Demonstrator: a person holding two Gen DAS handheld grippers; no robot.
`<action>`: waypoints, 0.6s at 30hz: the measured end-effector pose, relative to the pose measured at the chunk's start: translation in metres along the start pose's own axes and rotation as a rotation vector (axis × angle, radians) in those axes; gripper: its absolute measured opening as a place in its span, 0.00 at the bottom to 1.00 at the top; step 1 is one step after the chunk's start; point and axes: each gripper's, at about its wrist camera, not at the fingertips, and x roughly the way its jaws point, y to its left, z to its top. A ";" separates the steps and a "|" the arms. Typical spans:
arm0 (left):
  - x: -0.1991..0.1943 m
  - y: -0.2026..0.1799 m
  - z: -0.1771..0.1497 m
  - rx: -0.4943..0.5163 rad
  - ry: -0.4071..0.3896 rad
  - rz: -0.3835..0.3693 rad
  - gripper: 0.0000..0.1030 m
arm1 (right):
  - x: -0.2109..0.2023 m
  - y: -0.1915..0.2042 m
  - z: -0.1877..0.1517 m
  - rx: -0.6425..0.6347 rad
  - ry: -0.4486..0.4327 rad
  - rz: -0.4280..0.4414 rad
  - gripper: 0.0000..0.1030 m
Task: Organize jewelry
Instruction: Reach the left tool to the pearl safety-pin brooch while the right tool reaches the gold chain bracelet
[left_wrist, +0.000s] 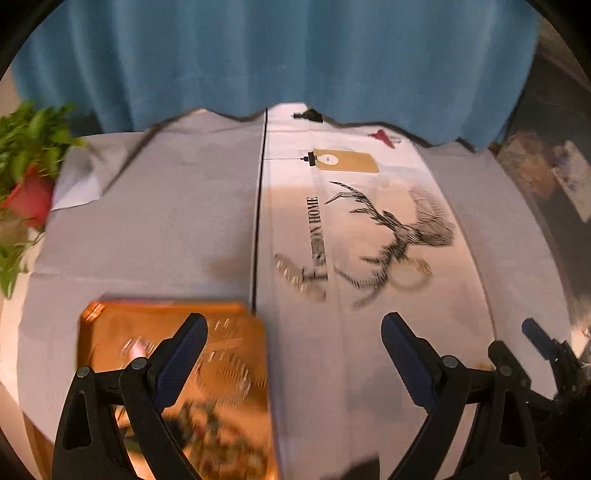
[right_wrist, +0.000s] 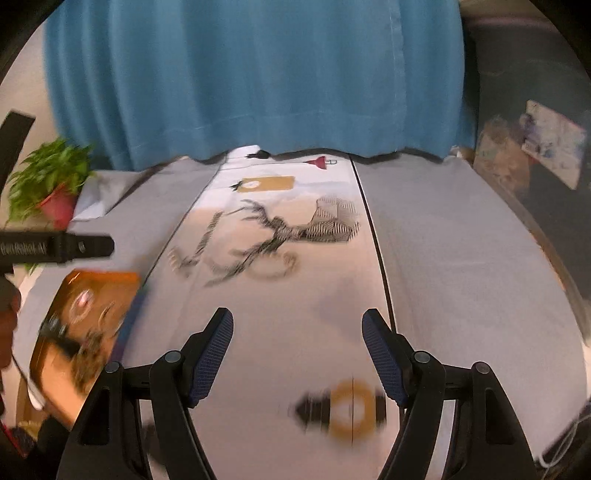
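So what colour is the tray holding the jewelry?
Orange; the tray shows best in the left wrist view, though blurred.

Both grippers (left_wrist: 295, 354) (right_wrist: 297, 354): black plastic arms w/ round rivets, blue textured pads on jaws.

An orange, shallow, rectangular jewelry tray (left_wrist: 110, 325) lies flat at the desk's (left_wrist: 166, 221) near left, holding blurred pieces: a pale pink ornament (right_wrist: 83, 300), ring-like loops (left_wrist: 221, 369) and a dark tangle (right_wrist: 88, 350) toward its near end.
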 end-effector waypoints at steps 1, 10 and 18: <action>0.017 -0.002 0.010 0.003 0.018 0.008 0.91 | 0.014 -0.002 0.009 0.001 0.003 0.005 0.71; 0.111 -0.003 0.038 -0.047 0.164 0.036 0.91 | 0.128 0.004 0.040 -0.106 0.101 -0.022 0.71; 0.145 0.002 0.041 -0.048 0.208 0.052 1.00 | 0.156 -0.003 0.036 -0.115 0.115 -0.030 0.74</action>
